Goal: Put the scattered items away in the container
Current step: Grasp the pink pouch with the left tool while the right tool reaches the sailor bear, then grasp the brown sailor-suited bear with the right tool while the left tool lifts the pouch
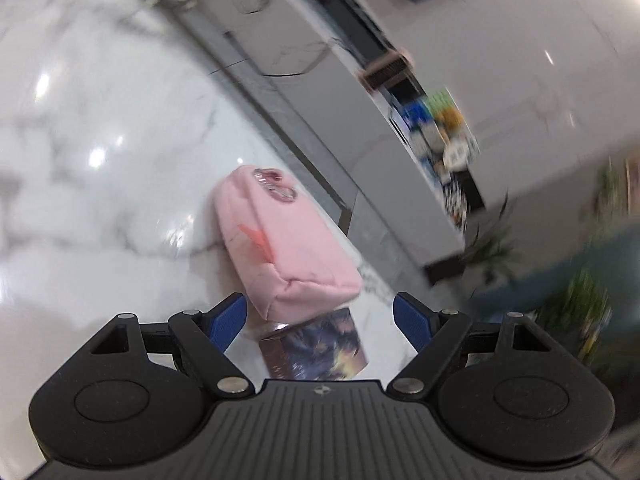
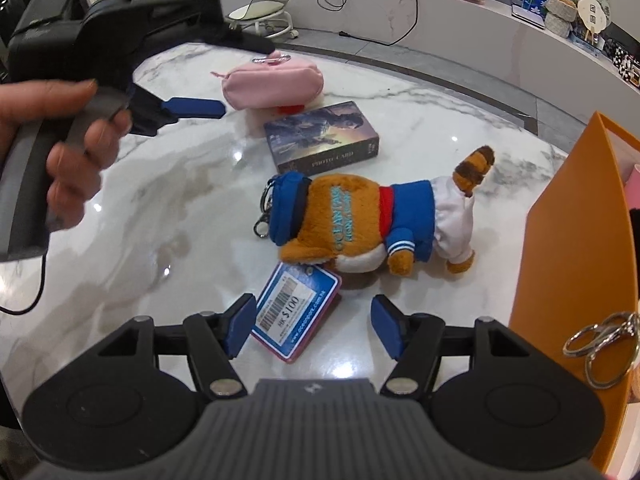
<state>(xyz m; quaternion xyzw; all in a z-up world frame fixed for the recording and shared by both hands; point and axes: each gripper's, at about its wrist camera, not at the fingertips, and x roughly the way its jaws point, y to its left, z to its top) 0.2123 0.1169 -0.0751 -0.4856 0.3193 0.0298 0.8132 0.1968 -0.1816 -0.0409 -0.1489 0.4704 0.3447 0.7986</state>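
Note:
A pink pouch [image 1: 280,240] lies on the white marble table [image 1: 100,200], just ahead of my open, empty left gripper [image 1: 320,316]. A dark photo card box [image 1: 316,346] lies below it between the fingers. In the right wrist view the pouch [image 2: 276,82] sits far, the box [image 2: 324,136] nearer, then a plush toy [image 2: 368,220] in a blue jacket with a price tag [image 2: 296,312]. My right gripper [image 2: 314,320] is open and empty over the tag. The left gripper [image 2: 192,108] hovers left of the pouch. The orange container [image 2: 576,260] stands at right.
Metal key rings [image 2: 604,344] hang at the container's near side. A curved white counter [image 2: 440,20] with a heater, cables and trinkets rings the far side. A stool [image 2: 264,14] stands beyond the table. Plants [image 1: 580,300] show at right in the blurred left wrist view.

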